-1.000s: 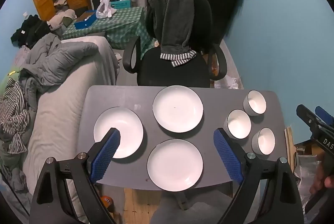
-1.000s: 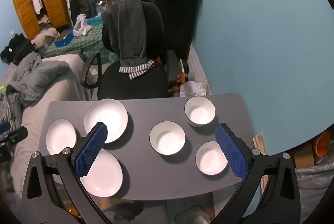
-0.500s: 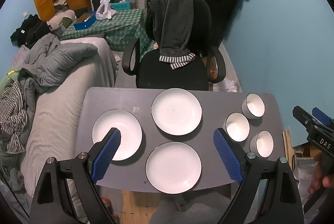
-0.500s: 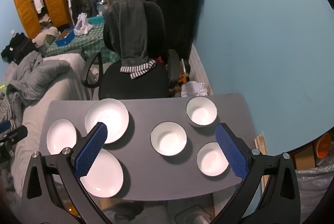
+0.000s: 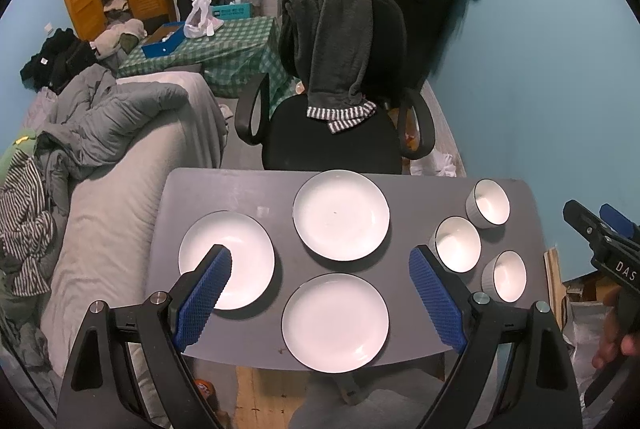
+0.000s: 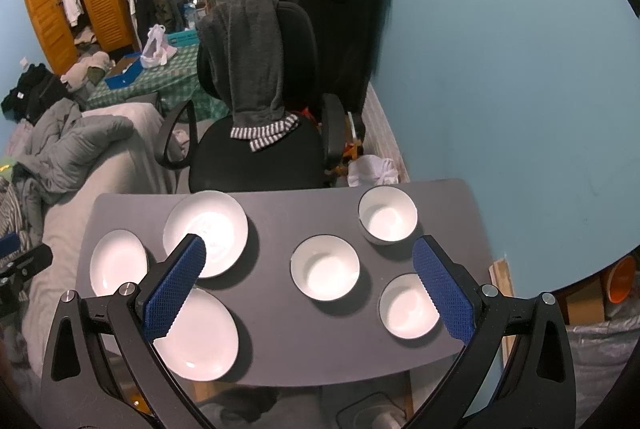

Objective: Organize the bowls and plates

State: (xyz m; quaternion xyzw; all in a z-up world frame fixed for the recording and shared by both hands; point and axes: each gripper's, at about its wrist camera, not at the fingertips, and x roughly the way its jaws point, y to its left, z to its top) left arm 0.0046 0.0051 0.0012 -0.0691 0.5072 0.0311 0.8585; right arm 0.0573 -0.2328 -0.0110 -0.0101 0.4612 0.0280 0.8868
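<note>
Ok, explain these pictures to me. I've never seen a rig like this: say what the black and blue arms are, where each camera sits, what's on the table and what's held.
No robot here: a person holds a hand-operated claw in each hand, with a camera on each looking along its blue fingers. One picture is from the left claw, the other from the right claw. The right claw also shows at the left view's edge. On the grey table lie three plates towards the left and three bowls towards the right, none stacked. Both claws are open, above the table, holding nothing.
</note>
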